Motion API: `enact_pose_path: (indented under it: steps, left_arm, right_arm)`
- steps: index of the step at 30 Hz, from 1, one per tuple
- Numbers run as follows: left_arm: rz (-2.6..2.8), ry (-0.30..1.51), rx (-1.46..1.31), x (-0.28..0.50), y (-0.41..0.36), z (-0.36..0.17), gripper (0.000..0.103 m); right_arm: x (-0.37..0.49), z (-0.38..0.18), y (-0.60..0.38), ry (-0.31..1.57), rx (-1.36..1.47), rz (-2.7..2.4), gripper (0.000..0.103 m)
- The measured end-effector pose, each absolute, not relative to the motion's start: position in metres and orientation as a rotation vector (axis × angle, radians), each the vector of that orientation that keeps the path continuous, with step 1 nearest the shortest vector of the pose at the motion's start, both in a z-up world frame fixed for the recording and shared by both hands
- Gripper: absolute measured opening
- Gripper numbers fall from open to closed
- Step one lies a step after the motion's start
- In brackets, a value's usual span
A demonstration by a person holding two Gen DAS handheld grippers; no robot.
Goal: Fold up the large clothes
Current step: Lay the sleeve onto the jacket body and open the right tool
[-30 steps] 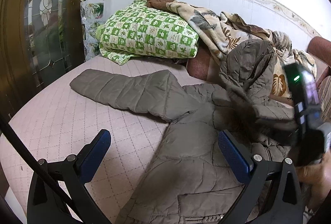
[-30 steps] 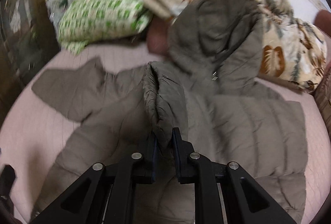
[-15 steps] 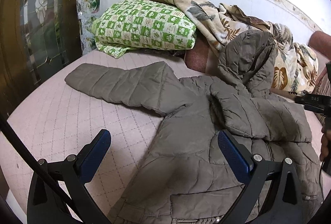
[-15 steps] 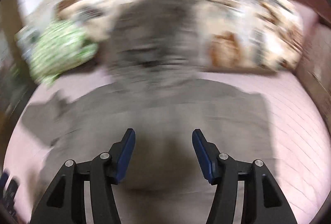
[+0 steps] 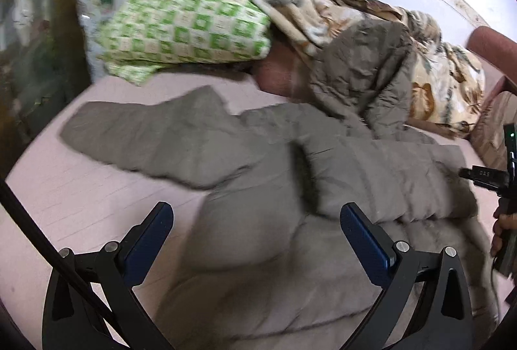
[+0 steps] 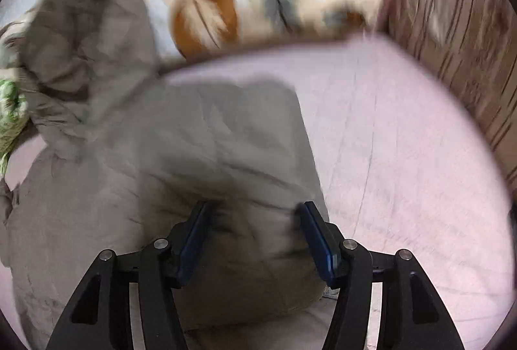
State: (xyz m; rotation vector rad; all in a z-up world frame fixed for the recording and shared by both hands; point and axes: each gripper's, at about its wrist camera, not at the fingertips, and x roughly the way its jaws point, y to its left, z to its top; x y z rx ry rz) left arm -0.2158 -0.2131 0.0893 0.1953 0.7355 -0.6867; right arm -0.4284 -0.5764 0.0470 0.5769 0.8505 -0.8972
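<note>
A large grey-brown quilted jacket (image 5: pixel 268 188) lies on a pink bed (image 5: pixel 64 188). One sleeve (image 5: pixel 145 137) stretches out to the left. The other sleeve (image 5: pixel 387 179) lies folded across the body. The hood (image 5: pixel 362 72) rests against the bedding at the back. My left gripper (image 5: pixel 255 240) is open and empty above the jacket's body. My right gripper (image 6: pixel 253 230) is open, its jaws on either side of the jacket's right part (image 6: pixel 210 156). It also shows at the right edge of the left wrist view (image 5: pixel 484 175).
A green checked pillow (image 5: pixel 187 24) and a leaf-print blanket (image 5: pixel 436 72) are piled at the head of the bed. A striped cushion (image 6: pixel 452 36) stands at the right. A dark wooden door (image 5: pixel 38 43) is at the left. Bare pink sheet (image 6: pixel 404 172) lies right of the jacket.
My right gripper let go of the sleeve it held one second ago, opened, and swung right and lower over the jacket. The sleeve now lies folded across the body. My left gripper drifted slightly.
</note>
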Motion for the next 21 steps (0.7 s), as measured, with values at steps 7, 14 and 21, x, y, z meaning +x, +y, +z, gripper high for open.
enact_pose_path:
  steps: [7, 14, 21]
  left_arm:
    - [-0.705, 0.769, 0.326, -0.205, -0.290, 0.071, 0.103]
    - [-0.621, 0.901, 0.396, -0.180, -0.306, 0.029, 0.103]
    - [-0.632, 0.855, 0.379, -0.186, -0.300, 0.038, 0.103]
  right_arm:
    - [-0.397, 0.075, -0.547, 0.821, 0.472, -0.753, 0.064]
    - [-0.409, 0.025, -0.575, 0.885, 0.660, -0.756, 0.065]
    - [-0.413, 0.034, -0.556, 0.881, 0.604, -0.786, 0.068]
